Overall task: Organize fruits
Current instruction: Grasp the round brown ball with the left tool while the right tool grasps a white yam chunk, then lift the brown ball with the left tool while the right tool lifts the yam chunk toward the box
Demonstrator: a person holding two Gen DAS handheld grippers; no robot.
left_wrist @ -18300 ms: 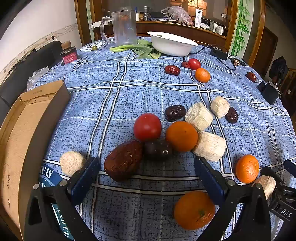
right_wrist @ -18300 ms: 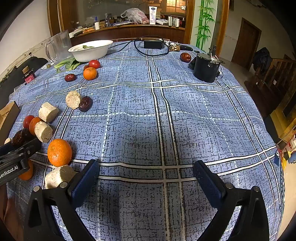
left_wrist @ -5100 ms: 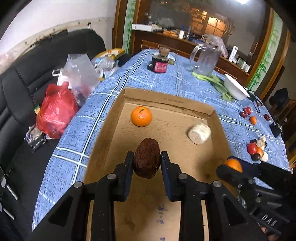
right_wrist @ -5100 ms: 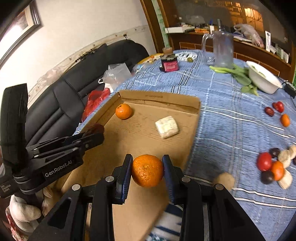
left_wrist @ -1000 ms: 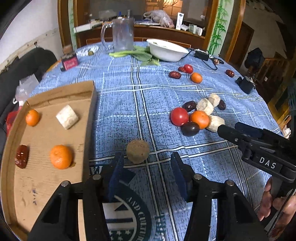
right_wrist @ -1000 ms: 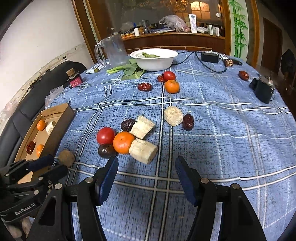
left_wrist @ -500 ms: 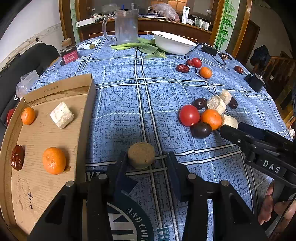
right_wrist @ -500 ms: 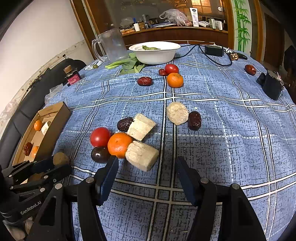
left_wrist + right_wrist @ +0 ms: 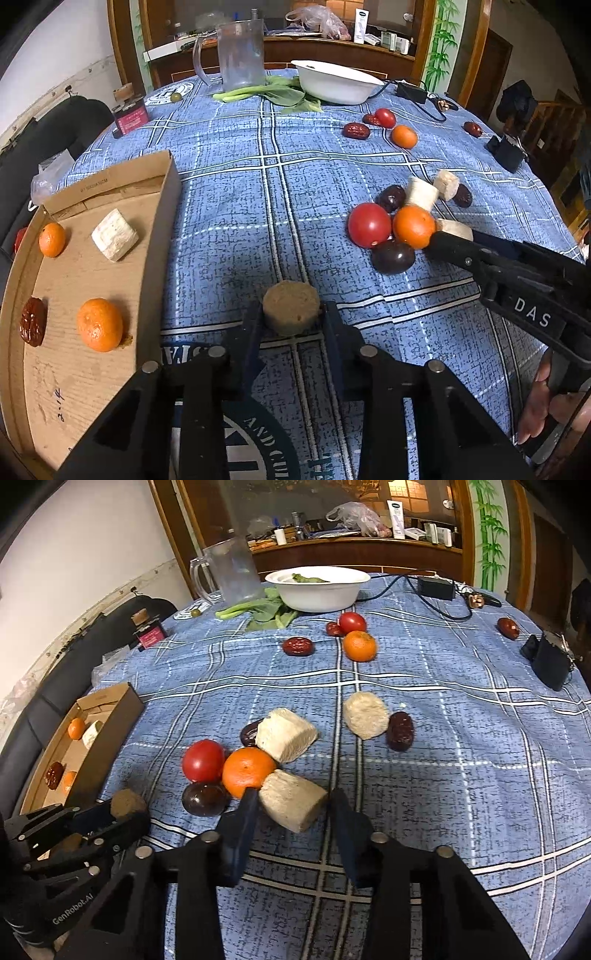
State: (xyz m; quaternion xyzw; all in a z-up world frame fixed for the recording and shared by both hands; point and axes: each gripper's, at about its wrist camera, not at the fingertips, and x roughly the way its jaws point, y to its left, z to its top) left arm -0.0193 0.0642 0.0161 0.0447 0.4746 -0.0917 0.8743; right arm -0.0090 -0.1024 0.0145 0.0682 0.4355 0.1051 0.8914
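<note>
My left gripper (image 9: 291,314) is shut on a round brown fruit chunk (image 9: 291,307) resting on the blue cloth, just right of the cardboard box (image 9: 155,236). The box holds two oranges (image 9: 99,324), a white chunk (image 9: 113,235) and a red date (image 9: 33,326). My right gripper (image 9: 291,805) is open with its jaws on either side of a pale chunk (image 9: 291,803). It sits beside an orange (image 9: 248,772), a tomato (image 9: 203,760) and a dark plum (image 9: 204,798). The left gripper also shows in the right wrist view (image 9: 110,812).
More chunks (image 9: 365,715), dates (image 9: 399,730), an orange (image 9: 359,646) and a tomato (image 9: 351,622) lie farther back. A white bowl (image 9: 317,587), greens (image 9: 266,609), a glass jug (image 9: 232,572), a small jar (image 9: 149,635) and black devices (image 9: 552,659) stand at the far edges.
My left gripper has closed onto the brown chunk. My right gripper has moved forward and narrowed around the pale chunk beside the orange.
</note>
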